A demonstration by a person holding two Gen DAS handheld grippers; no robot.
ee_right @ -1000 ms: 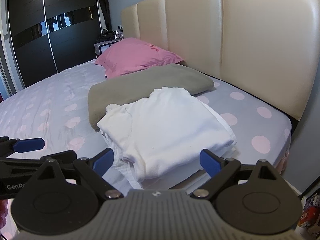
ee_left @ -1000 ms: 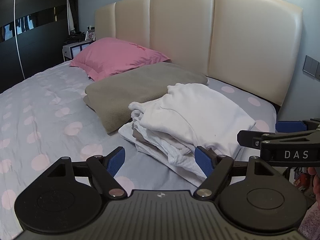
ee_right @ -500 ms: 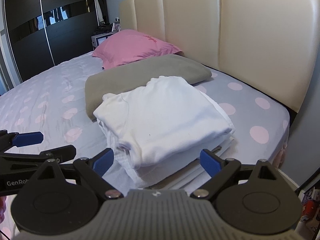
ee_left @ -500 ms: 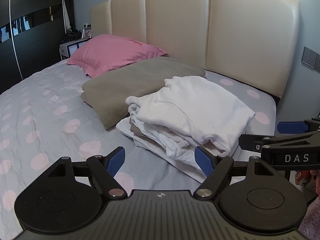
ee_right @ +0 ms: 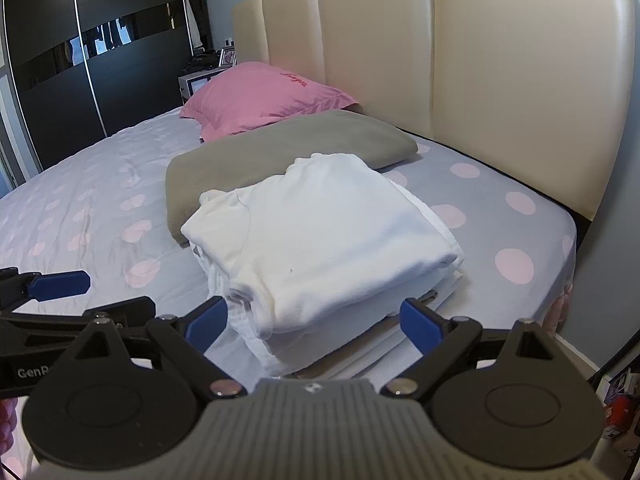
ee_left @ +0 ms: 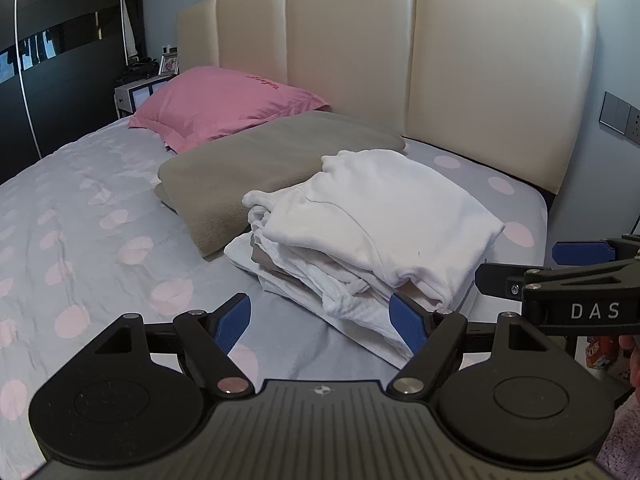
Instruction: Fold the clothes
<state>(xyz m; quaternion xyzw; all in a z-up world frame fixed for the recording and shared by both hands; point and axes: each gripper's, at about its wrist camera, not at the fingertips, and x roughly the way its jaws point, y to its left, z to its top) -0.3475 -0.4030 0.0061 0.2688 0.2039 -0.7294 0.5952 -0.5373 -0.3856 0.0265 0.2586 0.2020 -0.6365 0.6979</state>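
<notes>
"DAS" marks the right gripper [ee_left: 580,256] in the left view; "GenR" marks the left gripper [ee_right: 60,292] opposite; both gape empty before the folded white clothes [ee_right: 320,236].

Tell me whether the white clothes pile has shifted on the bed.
No. The white clothes pile lies against the grey blanket as before; only the cameras drifted.

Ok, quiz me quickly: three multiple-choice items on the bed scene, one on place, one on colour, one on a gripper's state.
1. The white folded pile lies:
A. beside the taupe blanket
B. on the pink pillow
C. on the floor

2. The bedsheet spots are:
A. blue
B. pink
C. green

3. The right hand-held gripper is:
A. shut on the pile
B. shut, holding nothing
C. open

Answers: 1 A, its edge meets the blanket on the sheet; 2 B, pink dots on grey; 3 C, fingers wide apart, nothing between them.
</notes>
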